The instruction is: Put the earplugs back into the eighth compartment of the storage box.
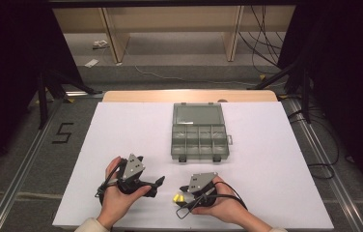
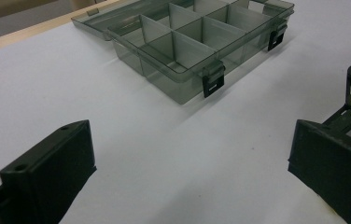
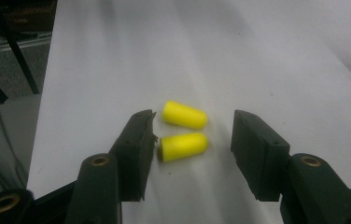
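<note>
My right tool [image 3: 194, 144] is spread wide, and the nearer of two yellow foam earplugs [image 3: 183, 146] lies on the table [image 3: 257, 70] between its jaws, one end almost touching one jaw. The second earplug [image 3: 184, 115] lies just beyond, nearly parallel. Each plug's long axis runs across my jaws, so closing would press it end to end. They look light, soft and squashy, likely to roll; I'd pinch gently around the middle. My left tool [image 2: 192, 168] is also spread, holding nothing, facing the open compartment box [image 2: 187, 42] farther off.
</note>
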Demonstrator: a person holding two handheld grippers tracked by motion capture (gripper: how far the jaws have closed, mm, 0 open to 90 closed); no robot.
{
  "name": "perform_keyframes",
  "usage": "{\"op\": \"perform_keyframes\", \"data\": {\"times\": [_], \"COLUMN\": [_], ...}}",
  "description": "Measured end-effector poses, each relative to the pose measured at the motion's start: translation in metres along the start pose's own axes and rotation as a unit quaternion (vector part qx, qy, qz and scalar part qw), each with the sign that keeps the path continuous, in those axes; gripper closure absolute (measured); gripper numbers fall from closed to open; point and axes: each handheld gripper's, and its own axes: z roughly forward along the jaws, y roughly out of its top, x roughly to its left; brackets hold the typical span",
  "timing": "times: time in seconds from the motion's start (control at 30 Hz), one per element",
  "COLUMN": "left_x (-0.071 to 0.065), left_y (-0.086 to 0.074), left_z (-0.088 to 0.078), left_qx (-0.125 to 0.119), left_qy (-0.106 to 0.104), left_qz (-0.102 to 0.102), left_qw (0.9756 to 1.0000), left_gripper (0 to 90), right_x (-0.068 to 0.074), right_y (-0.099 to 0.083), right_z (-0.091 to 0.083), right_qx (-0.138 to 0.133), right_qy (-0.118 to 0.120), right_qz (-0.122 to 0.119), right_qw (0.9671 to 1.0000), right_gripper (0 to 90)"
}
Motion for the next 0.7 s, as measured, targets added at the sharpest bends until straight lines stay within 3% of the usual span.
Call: {"op": "perform_keyframes", "data": {"times": [0.23, 0.7], "left_x": [-0.0006, -0.0003], "left_y": [0.0003, 0.0003], "left_z": [0.0000, -0.0003], "left_qx": [0.000, -0.001], "left_qy": [-0.001, 0.003], "left_qz": [0.001, 0.005], "left_qw": [1.0000, 1.0000], "left_gripper": [0.0, 0.0], "right_x": [0.0012, 0.0039], "right_y": [0.0005, 0.0015], "right_z": [0.0001, 0.0002], "right_qx": [0.000, 0.002], "right_qy": [0.001, -0.001], "right_qz": [0.001, -0.001], "right_qw": [1.0000, 1.0000], "right_gripper": [59.1, 67.0]}}
